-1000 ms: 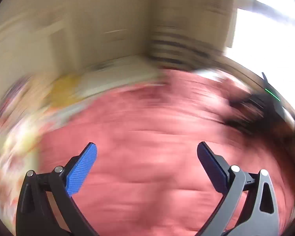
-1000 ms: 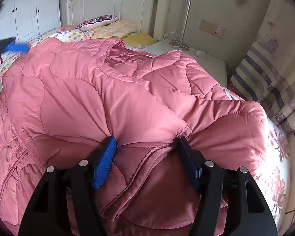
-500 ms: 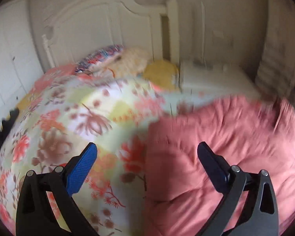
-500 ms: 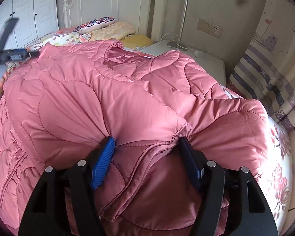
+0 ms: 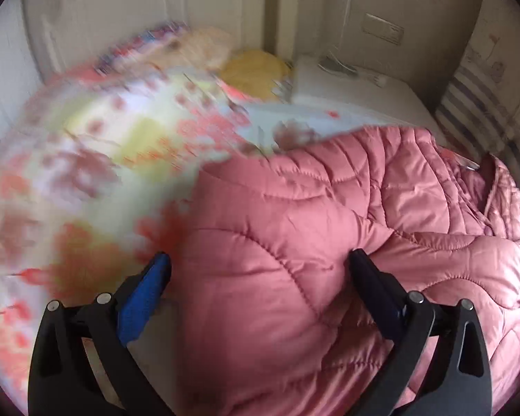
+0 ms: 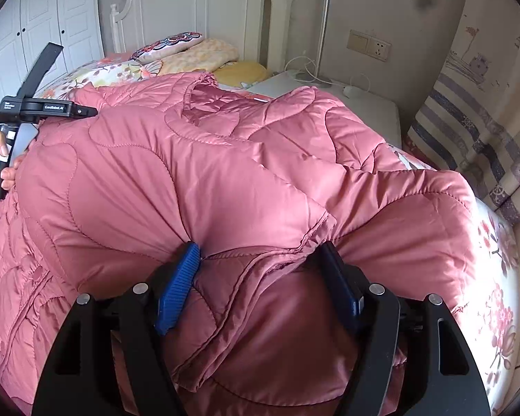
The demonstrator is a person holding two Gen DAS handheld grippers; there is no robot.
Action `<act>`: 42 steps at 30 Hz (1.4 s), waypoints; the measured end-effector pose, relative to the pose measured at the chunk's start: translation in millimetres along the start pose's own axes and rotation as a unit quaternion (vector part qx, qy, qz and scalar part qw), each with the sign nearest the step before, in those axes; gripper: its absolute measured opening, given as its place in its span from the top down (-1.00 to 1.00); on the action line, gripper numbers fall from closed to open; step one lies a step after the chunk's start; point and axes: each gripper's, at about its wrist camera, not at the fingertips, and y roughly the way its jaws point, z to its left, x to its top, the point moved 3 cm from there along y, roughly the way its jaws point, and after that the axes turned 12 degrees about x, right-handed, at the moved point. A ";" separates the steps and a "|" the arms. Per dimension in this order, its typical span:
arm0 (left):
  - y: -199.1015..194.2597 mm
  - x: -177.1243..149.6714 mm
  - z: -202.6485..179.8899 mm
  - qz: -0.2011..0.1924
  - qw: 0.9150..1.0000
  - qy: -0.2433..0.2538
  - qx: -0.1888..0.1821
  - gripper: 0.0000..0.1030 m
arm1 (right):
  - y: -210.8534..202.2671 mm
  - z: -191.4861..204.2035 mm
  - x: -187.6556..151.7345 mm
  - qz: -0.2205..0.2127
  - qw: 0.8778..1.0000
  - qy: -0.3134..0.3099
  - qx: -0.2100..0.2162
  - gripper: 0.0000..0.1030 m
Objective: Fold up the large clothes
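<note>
A large pink quilted coat (image 6: 197, 180) lies spread on the bed, its collar toward the headboard. My right gripper (image 6: 260, 260) has its jaws pressed into a thick fold of the coat's hem and holds it. My left gripper (image 5: 260, 267) is open, with the coat's left edge (image 5: 277, 242) bulging between its fingers; the fingers do not pinch it. The left gripper also shows in the right wrist view (image 6: 34, 111), at the coat's far left side, held by a hand.
The bed has a floral sheet (image 5: 86, 173) and pillows (image 6: 190, 52) at a white headboard (image 6: 197, 7). A white nightstand (image 6: 329, 93) with a lamp pole stands at the back right. A striped curtain (image 6: 468, 121) hangs on the right.
My left gripper has swung from over the coat out to the left and come back to the coat's left edge. My right gripper stays shut on the fold.
</note>
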 end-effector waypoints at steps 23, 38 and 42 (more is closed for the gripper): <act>-70.1 -72.5 -150.7 -0.100 0.982 0.159 -0.004 -0.96 | -96.1 -54.9 31.4 -0.161 0.981 0.101 -0.022 -0.35; -73.3 -72.2 -152.3 -0.111 0.980 0.167 0.014 -0.96 | -20.6 -116.6 30.1 0.009 0.988 0.117 -0.104 -0.26; -72.8 -71.7 -151.7 -0.111 0.980 0.166 0.015 -0.96 | -6.0 -117.2 25.5 0.040 0.989 0.116 -0.084 -0.30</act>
